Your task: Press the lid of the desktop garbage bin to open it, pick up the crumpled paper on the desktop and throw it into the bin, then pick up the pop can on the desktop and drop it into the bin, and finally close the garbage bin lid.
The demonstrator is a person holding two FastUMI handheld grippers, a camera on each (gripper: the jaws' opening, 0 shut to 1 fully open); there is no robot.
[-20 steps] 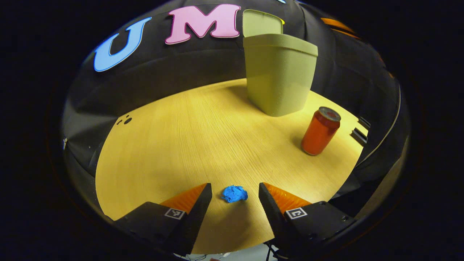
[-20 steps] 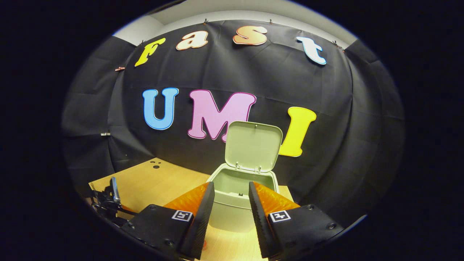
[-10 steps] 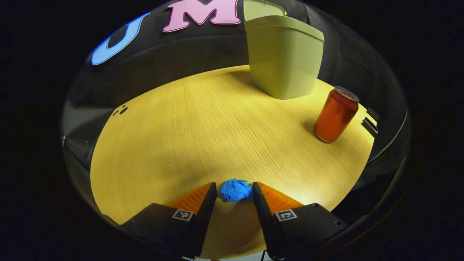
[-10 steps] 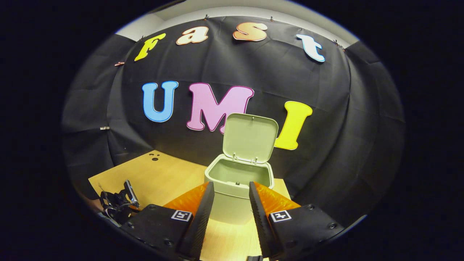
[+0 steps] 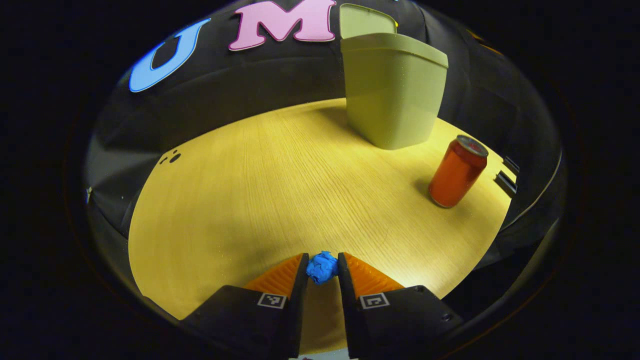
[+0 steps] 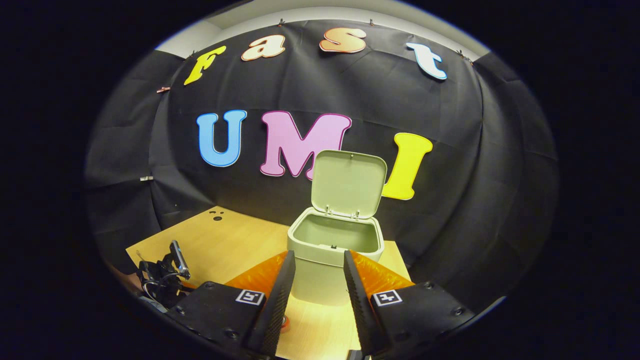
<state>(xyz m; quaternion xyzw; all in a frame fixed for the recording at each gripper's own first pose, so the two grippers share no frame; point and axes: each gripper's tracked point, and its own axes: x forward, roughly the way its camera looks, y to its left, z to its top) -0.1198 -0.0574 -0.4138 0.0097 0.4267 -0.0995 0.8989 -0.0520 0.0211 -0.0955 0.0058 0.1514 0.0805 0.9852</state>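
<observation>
Now left gripper (image 5: 322, 268) clamped on crumpled paper (image 5: 322, 266) between its fingertips, right gripper (image 6: 318, 275) parted, empty.

The pale green bin (image 6: 332, 250) stands upright at the desk's (image 5: 250, 190) far side with lid (image 6: 348, 183) raised, the orange can (image 5: 456, 171) upright nearby, the crumpled blue paper (image 5: 322, 267) pinched in the left tool (image 5: 322, 270).

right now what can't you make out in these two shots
- Bin interior: left gripper view looks at its side wall; right gripper view shows the upper inside, floor hidden by the front rim.
- Crumpled paper: sides covered by the left gripper fingers; lifted or resting, unclear.
- Pop can label: too small.
</observation>
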